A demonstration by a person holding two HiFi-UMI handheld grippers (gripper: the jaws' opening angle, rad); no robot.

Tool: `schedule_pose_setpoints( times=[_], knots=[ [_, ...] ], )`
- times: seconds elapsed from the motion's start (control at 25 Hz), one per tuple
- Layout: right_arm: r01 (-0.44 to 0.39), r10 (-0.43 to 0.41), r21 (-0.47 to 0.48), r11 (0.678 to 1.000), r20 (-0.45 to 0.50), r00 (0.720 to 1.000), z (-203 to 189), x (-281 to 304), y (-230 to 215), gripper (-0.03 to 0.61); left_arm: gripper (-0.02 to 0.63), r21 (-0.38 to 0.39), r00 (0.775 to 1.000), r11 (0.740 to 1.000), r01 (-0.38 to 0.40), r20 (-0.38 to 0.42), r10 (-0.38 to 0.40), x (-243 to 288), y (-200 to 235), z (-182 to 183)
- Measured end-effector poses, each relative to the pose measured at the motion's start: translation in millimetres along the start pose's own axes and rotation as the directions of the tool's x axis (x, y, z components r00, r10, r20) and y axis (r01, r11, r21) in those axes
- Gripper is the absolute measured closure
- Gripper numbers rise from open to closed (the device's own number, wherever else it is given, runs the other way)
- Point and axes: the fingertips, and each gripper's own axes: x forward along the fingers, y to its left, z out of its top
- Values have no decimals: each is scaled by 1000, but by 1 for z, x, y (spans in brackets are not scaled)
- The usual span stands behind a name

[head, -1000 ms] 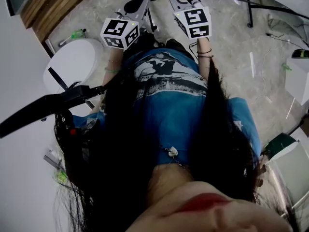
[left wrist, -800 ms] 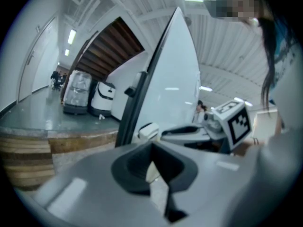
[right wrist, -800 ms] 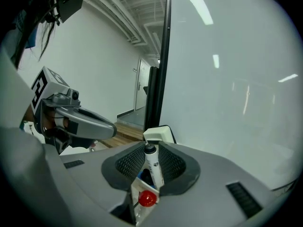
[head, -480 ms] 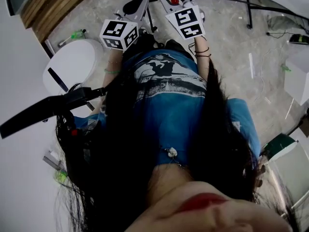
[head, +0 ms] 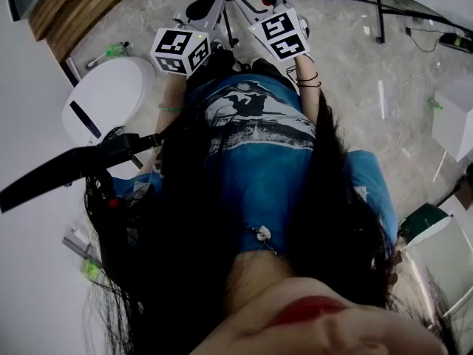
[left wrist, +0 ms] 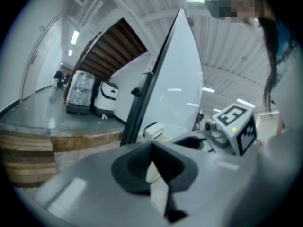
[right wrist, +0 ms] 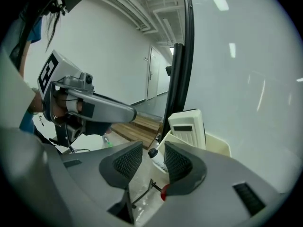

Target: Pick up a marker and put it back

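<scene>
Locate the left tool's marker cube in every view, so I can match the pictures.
Head view: the left tool's cube sits near the top, just left of centre.
Left gripper view: not in it.
Right gripper view: the cube is at the left edge, at mid height.
Shared landmark: the whiteboard's black frame post stands in both gripper views; the head view does not clearly show it.
</scene>
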Motion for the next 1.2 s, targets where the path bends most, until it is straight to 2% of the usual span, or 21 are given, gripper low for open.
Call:
schedule_pose_setpoints(
  times=[0.28,0.48,0.8,1.0,1.2],
  knots=[
    [10,-23,107,994,119,993,24,-13,-18,454,623,-4,1000,1000,-17,-2,17,2,3,4],
    [-30,-22,248,968,203,979,33,-19,-26,456,623,-7,1000,1000,-25,-5,25,2,7,1],
    [-78,-15,337,938,264,964,24,-47,-18,456,623,-3,999,999,-51,8,51,-18,-18,-12],
    [-133,18,363,922,304,953,11,-92,-14,459,623,7,997,997,-81,5,81,-26,-66,-16],
    [-177,55,357,917,328,943,-11,-127,-1,494,623,5,993,993,-114,7,114,-34,-109,-35]
  ],
)
